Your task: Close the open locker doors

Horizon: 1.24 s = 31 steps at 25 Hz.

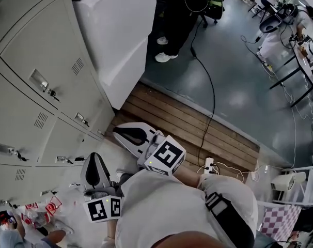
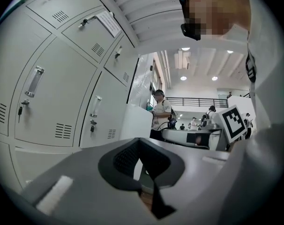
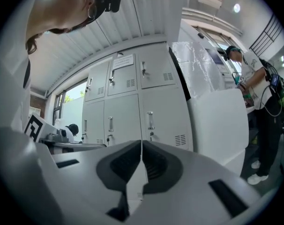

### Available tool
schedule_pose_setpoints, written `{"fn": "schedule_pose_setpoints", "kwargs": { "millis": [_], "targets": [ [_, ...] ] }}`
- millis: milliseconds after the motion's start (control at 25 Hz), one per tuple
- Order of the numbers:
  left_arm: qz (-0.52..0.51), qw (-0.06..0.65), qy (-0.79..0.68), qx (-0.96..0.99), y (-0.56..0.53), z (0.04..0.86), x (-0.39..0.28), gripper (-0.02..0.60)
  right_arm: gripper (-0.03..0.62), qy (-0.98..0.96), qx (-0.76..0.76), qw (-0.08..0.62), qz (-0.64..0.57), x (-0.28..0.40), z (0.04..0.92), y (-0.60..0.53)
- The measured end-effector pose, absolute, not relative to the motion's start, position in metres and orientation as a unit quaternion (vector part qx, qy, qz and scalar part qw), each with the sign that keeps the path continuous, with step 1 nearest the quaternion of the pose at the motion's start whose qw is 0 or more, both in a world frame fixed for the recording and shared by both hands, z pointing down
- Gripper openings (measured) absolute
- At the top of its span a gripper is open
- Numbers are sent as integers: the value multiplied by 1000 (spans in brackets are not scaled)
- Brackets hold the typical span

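Observation:
Grey lockers (image 1: 37, 81) fill the left of the head view, and every door I can see lies flush and closed, with handles and keys showing. My left gripper (image 1: 94, 170) is held close to my body, jaws shut on nothing, pointing at the lower lockers. My right gripper (image 1: 129, 134) sits just right of it, also shut and empty. In the left gripper view the gripper (image 2: 141, 143) points at closed locker doors (image 2: 57, 93). The right gripper (image 3: 141, 146) faces more closed locker doors (image 3: 132, 107) from a short way off.
A tall white wrapped cabinet (image 1: 120, 30) stands right of the lockers. A wooden plank strip (image 1: 198, 128) runs past it, crossed by a black cable (image 1: 212, 87) to a power strip (image 1: 208, 165). A person (image 1: 172, 30) stands beyond the cabinet; desks and chairs (image 1: 280, 19) are far right.

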State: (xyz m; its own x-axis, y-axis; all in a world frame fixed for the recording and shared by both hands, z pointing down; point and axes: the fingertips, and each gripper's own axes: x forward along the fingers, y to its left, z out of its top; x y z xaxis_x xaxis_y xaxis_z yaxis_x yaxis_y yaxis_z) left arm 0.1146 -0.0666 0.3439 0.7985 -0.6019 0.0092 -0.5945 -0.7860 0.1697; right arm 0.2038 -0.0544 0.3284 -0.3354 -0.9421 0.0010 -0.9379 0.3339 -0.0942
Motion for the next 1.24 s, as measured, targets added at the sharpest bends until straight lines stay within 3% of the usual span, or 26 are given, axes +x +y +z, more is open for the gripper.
{"fn": "schedule_pose_setpoints", "kwargs": {
  "millis": [1240],
  "targets": [
    [-54,21,-335,941,-85,327,165,-8,15,822,-569,19,3,257,326,-72]
  ]
}}
